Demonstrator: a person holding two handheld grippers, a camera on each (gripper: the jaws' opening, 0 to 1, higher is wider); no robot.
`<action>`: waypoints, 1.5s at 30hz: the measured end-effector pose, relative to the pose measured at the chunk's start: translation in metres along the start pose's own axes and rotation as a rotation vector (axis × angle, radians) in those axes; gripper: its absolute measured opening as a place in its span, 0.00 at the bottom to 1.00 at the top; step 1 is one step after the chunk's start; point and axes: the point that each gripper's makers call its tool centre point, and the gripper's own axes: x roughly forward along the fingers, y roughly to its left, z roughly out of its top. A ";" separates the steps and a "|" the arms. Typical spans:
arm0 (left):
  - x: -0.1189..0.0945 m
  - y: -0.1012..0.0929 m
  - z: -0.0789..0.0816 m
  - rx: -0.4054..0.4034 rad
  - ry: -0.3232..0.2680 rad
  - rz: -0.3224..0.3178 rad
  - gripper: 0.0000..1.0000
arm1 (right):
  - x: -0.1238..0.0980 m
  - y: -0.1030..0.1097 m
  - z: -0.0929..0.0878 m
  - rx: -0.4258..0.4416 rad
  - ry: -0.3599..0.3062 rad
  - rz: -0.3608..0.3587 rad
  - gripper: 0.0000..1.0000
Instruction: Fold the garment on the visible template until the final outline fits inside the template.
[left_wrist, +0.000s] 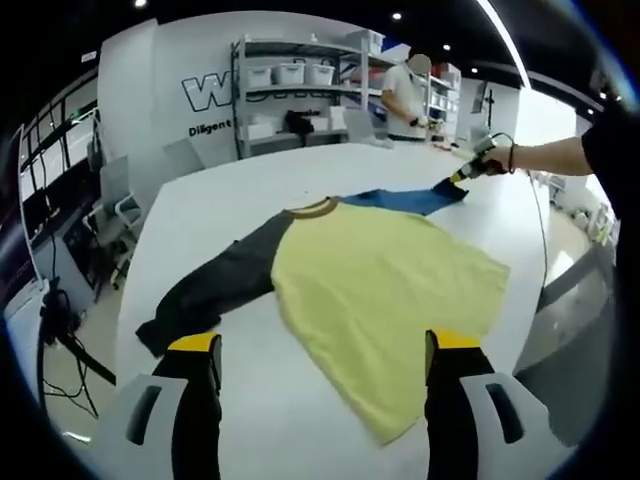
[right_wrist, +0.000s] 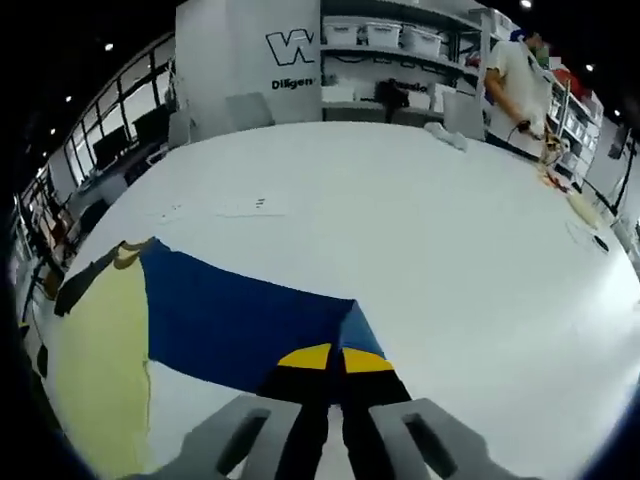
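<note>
Starting the fold, our right tongs (right_wrist: 335, 362) pinch the shirt's (left_wrist: 385, 290) blue sleeve (right_wrist: 240, 320); left tongs (left_wrist: 325, 345) gape open beside its hem. Next, we carry the sleeve across the shirt.

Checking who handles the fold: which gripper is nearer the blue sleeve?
Right. The right gripper is shut on the blue sleeve; the left gripper hovers open near the shirt's hem.

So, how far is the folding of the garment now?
Done: nothing folded; the yellow long-sleeved shirt lies spread flat on the white table, dark grey sleeve stretched out. In hand: the right gripper pinches the blue sleeve. Left: every fold; the left gripper hovers open.
</note>
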 end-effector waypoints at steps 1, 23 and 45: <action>-0.001 -0.001 0.000 0.001 0.000 -0.004 0.82 | -0.002 0.007 0.001 0.002 -0.001 0.019 0.00; -0.006 -0.010 -0.009 0.002 0.032 -0.018 0.99 | -0.020 0.153 0.051 -0.060 -0.031 0.348 0.00; -0.017 -0.013 -0.008 -0.031 0.008 -0.031 0.99 | -0.030 0.305 0.077 -0.322 -0.054 0.546 0.00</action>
